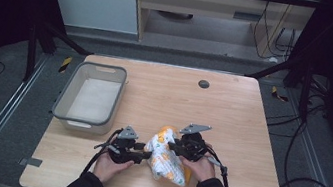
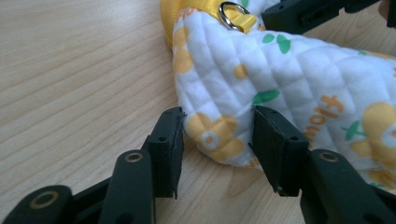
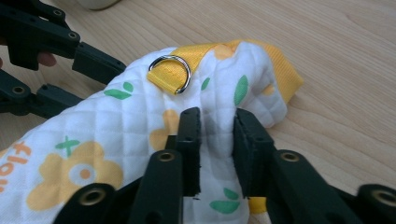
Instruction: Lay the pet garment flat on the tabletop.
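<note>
**Soft quilted cloth gripped at both ends**

Low and centre in the high view, on the wooden table (image 1: pixel 232 114), a quilted cloth (image 1: pixel 166 162) printed with flowers is seen lying bunched. It is judged light, limp and compressible, so folds are best pinched rather than flat faces. A rounded fold is clamped by the left gripper (image 2: pixel 217 135); a raised ridge is squeezed by the right gripper (image 3: pixel 217 128). The metal ring (image 3: pixel 170 72) on its yellow strap is left free.

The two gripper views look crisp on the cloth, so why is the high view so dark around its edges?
High view: light falls on the table; the surroundings stay black. Left gripper view: quilted cloth sharp, evenly lit. Right gripper view: metal ring glints; near jaws slightly soft.
</note>
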A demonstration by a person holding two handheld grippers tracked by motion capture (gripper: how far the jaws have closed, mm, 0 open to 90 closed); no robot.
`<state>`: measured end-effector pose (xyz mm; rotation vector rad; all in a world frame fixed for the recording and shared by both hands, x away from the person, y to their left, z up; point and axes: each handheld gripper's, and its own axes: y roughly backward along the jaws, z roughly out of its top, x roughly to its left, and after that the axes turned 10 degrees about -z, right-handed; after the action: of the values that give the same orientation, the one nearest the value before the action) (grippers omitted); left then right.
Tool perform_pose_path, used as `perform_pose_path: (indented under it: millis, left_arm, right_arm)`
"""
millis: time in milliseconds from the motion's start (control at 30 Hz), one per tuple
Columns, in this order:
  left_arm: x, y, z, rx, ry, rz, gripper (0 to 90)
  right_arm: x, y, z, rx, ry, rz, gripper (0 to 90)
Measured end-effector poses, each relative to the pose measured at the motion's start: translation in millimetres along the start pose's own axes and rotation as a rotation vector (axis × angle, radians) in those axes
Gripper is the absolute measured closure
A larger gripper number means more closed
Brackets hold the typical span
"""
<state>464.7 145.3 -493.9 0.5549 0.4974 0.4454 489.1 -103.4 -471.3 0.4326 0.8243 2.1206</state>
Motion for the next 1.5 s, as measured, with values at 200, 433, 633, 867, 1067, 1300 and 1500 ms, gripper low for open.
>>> perform_pose_path:
  millis: [200, 433, 633, 867, 1067, 1300, 1500]
  left_arm:
    - [-0.3, -3.0, -0.4, 0.016, 0.017, -0.021, 63.3]
    - [-3.5, -7.4, -0.3, 0.025, 0.015, -0.016, 81.1]
    - [-3.5, -6.0, 0.7, 0.011, 0.031, -0.012, 87.1]
    - [-9.0, 3.8, 6.0, -0.008, 0.01, 0.012, 87.7]
    - [-17.6, 24.0, 14.6, -0.068, -0.016, 0.037, 87.9]
    - [-34.5, 41.3, 24.3, -0.126, -0.063, 0.061, 88.2]
    - [-46.8, 56.0, 40.1, -0.164, -0.107, 0.086, 88.4]
  right_arm:
    - [0.8, -0.1, -0.4, 0.012, 0.01, 0.017, 85.5]
    - [1.0, 0.0, -0.6, 0.013, 0.01, 0.017, 86.9]
    - [-2.6, 4.5, -0.5, 0.002, 0.002, 0.018, 87.4]
    - [-5.9, 14.9, 0.1, -0.027, 0.006, 0.016, 87.6]
    - [-7.4, 29.3, 2.5, -0.068, -0.003, 0.019, 87.6]
    - [-6.7, 47.9, 4.2, -0.132, 0.006, 0.03, 87.8]
    - [-5.9, 66.6, 9.7, -0.184, 0.004, 0.041, 87.8]
